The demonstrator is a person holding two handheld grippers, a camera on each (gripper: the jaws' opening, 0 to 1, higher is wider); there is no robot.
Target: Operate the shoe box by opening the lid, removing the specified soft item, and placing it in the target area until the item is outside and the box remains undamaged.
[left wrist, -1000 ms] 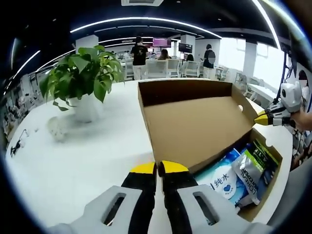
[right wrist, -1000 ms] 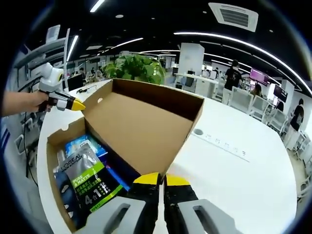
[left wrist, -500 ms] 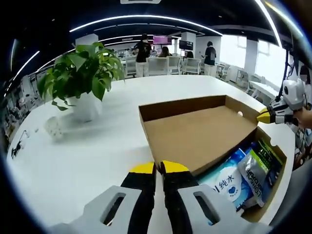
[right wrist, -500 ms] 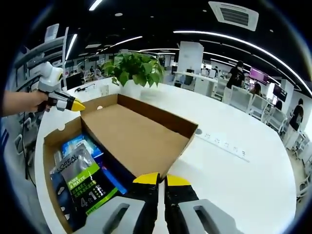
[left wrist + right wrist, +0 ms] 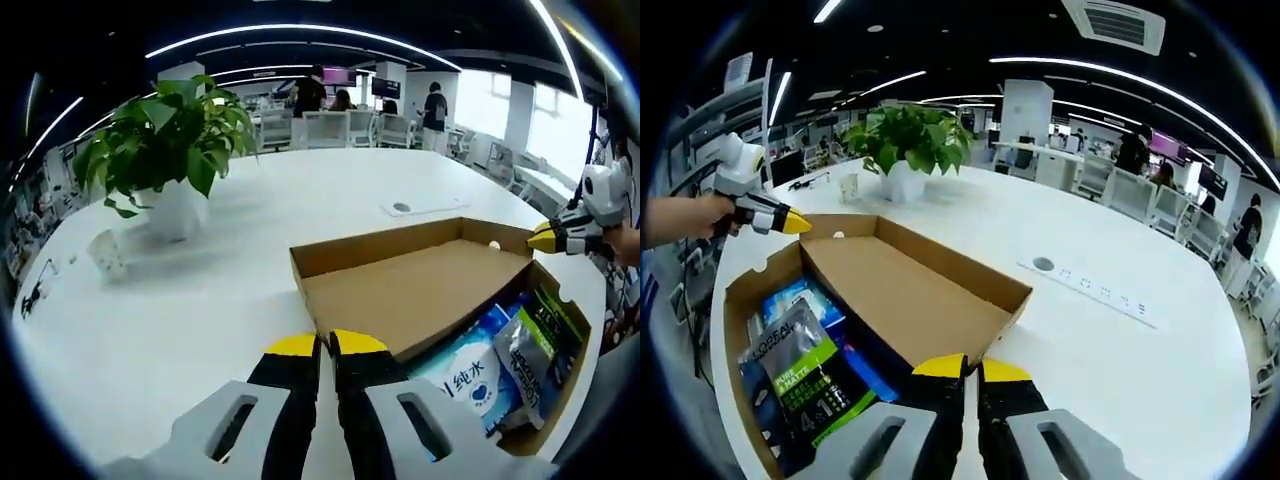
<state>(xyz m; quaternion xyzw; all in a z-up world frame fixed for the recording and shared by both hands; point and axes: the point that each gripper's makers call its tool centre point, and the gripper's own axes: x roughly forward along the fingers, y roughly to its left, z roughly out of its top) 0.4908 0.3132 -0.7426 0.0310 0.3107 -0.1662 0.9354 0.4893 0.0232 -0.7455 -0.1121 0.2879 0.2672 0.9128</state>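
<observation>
I'd let the shoe box lid settle flat on the worktop before reaching in, then take the soft wet-wipe pack lying inside beside the green-labelled pouch gently, clear of the cardboard walls. My left hand-held gripper and right hand-held gripper both sit pinched together, holding nothing. The white worktop carries a potted plant in an open office with people at distant desks.

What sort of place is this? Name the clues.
Most likely an open-plan office: a large white table, rows of desks and white chairs behind, a ceiling air-conditioning vent, and a potted plant.
</observation>
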